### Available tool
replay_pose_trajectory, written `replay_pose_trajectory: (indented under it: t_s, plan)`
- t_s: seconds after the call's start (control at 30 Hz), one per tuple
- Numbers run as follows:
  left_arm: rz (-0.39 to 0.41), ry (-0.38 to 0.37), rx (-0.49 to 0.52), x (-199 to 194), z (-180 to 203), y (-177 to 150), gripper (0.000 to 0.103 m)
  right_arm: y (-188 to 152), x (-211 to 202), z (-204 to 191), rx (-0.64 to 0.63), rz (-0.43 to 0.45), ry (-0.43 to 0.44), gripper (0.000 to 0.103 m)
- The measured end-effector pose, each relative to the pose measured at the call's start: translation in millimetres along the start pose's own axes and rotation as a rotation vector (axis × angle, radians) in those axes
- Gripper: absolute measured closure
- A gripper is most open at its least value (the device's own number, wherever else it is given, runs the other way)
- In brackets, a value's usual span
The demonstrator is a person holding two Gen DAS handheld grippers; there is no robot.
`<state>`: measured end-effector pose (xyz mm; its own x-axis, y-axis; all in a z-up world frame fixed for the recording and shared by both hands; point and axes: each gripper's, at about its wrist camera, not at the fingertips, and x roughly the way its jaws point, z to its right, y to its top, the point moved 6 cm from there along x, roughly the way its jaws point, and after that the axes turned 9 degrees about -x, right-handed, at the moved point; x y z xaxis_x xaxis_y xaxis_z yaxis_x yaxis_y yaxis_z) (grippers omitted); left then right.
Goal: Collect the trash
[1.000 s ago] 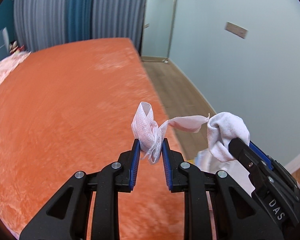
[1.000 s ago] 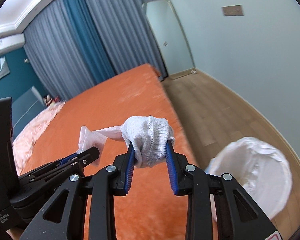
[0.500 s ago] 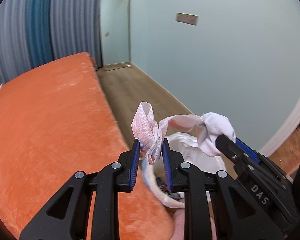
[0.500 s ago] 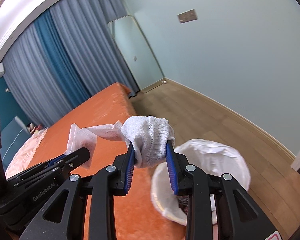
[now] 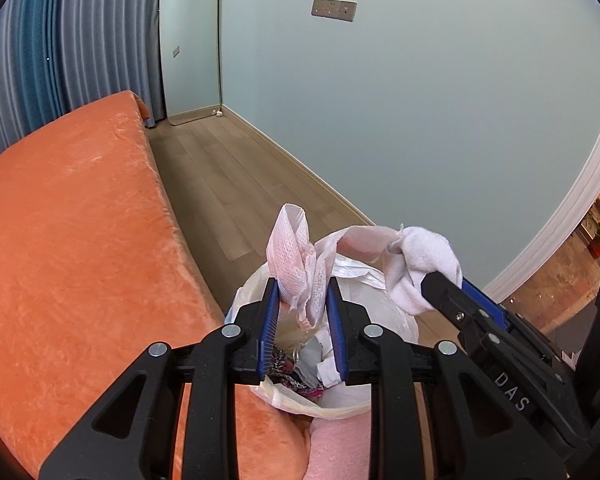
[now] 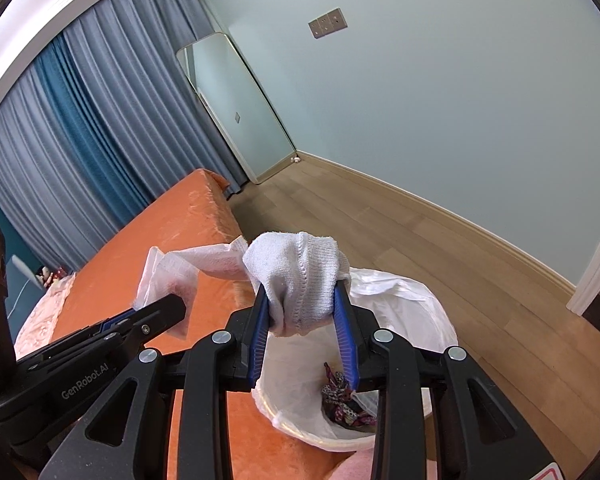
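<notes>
- Both claws now hang over the white-lined round waste bin (image 6: 404, 320), where a second ago the orange plush bedspread (image 5: 72, 248) filled the ground beneath them; the carry looks finished and only the drop remains.
- The left gripper (image 5: 302, 296) has its blue pads on either side of a crumpled pinkish-white paper tissue (image 5: 296, 264). Its jaws have just been opening, yet the gap is narrow and the tissue sits between the pads, seemingly touching both.
- The right gripper (image 6: 302, 306) holds a bunched white knitted cloth (image 6: 300, 276) that fills the space between its pads. These jaws have also just been opening, though the cloth has not slipped free.
- A strip of the tissue bridges from the left claw across to the cloth at the right claw, so the two pieces are joined or tangled.
- Compared with the earlier frame, the bin has come from the far right edge of the right wrist view to directly below and ahead of the fingertips, and the patterned scraps (image 6: 342, 402) already inside it show.
- In the left wrist view the bin opening lies right beneath the pads, with the bedspread off to the left of the claw.
- My judgement: releasing here should land both pieces inside, though the linking strip could drag one over the rim.
</notes>
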<state>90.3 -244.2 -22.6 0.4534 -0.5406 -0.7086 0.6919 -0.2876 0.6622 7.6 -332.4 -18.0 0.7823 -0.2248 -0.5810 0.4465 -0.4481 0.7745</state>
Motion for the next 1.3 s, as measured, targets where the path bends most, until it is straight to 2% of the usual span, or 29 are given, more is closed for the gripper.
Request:
replay_pose_trajectory:
  t_s: [0.07, 0.13, 0.17, 0.43, 0.53, 0.67, 0.8, 0.87, 0.9, 1.1, 1.3]
  plan:
    - [-0.002, 0.001, -0.001, 3.3, 0.6, -1.2, 0.071, -0.7, 2.4, 2.4, 0.001, -0.006, -0.006, 0.068]
    - [-0.001, 0.006, -0.008, 6.2, 0.6, 0.2, 0.059, -1.4, 2.9, 3.3, -0.002, -0.008, -0.008, 0.066]
    - [0.001, 0.007, -0.01, 3.8, 2.2, -1.3, 0.058, -3.7, -0.5, 1.7, -0.004, -0.007, -0.011, 0.065]
    - [0.006, 0.024, -0.017, 2.0, -1.3, -2.5, 0.056, -6.0, -2.1, 2.1, -0.03, -0.027, -0.014, 0.065]
    - [0.016, 0.04, -0.025, -3.7, -7.7, -4.2, 0.051, -6.5, -1.4, -1.7, -0.06, -0.042, -0.018, 0.061]
    - [0.029, 0.062, -0.028, -10.3, -16.3, -5.9, 0.051, -3.2, 1.4, -4.4, -0.093, -0.062, -0.022, 0.058]
    - [0.035, 0.088, -0.038, -15.5, -27.3, -8.1, 0.049, -5.2, 3.6, -8.9, -0.123, -0.079, -0.03, 0.05]
    - [0.041, 0.111, -0.038, -19.1, -33.1, -10.0, 0.043, -6.6, 3.8, -12.2, -0.143, -0.084, -0.038, 0.044]
    - [0.049, 0.129, -0.035, -21.5, -36.3, -11.0, 0.036, -7.7, 3.8, -13.2, -0.153, -0.088, -0.043, 0.039]
    - [0.062, 0.193, -0.019, -27.4, -49.9, -18.0, 0.027, -15.3, 2.2, -17.1, -0.209, -0.117, -0.084, 0.021]
    - [0.067, 0.263, -0.018, -29.4, -63.1, -26.9, 0.016, -21.9, 3.8, -26.1, -0.24, -0.144, -0.072, 0.019]
